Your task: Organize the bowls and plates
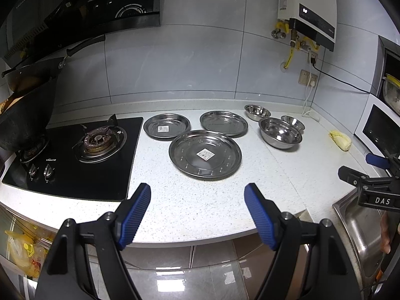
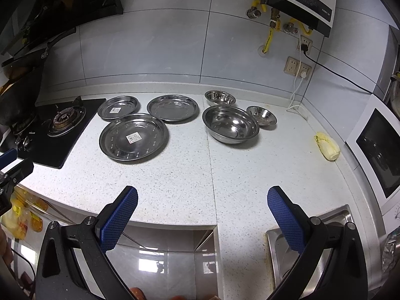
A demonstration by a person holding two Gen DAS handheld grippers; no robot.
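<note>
Tongs (image 1: 197,195) short of plates (image 1: 205,154)

Left tongs (image 1: 197,192) and right tongs (image 2: 202,195), jaws spread wide, both empty.

This is a home kitchen. A black glass gas hob (image 1: 75,155) is set into a speckled white stone countertop (image 1: 200,212), with a dark wok (image 1: 22,115) on its far burner and a range hood (image 1: 82,12) slanting above. Grey tiles (image 1: 175,57) cover the wall, where a gas water heater (image 1: 310,7) hangs with yellow hoses beside power sockets (image 2: 298,67). A steel sink (image 2: 295,250) sits at the counter's near edge, and a white appliance, probably a microwave (image 2: 377,150), stands to the right. Stainless plates (image 2: 133,137) and bowls (image 2: 230,125) lie on the counter, beside what looks like a cabbage (image 2: 327,146).
</note>
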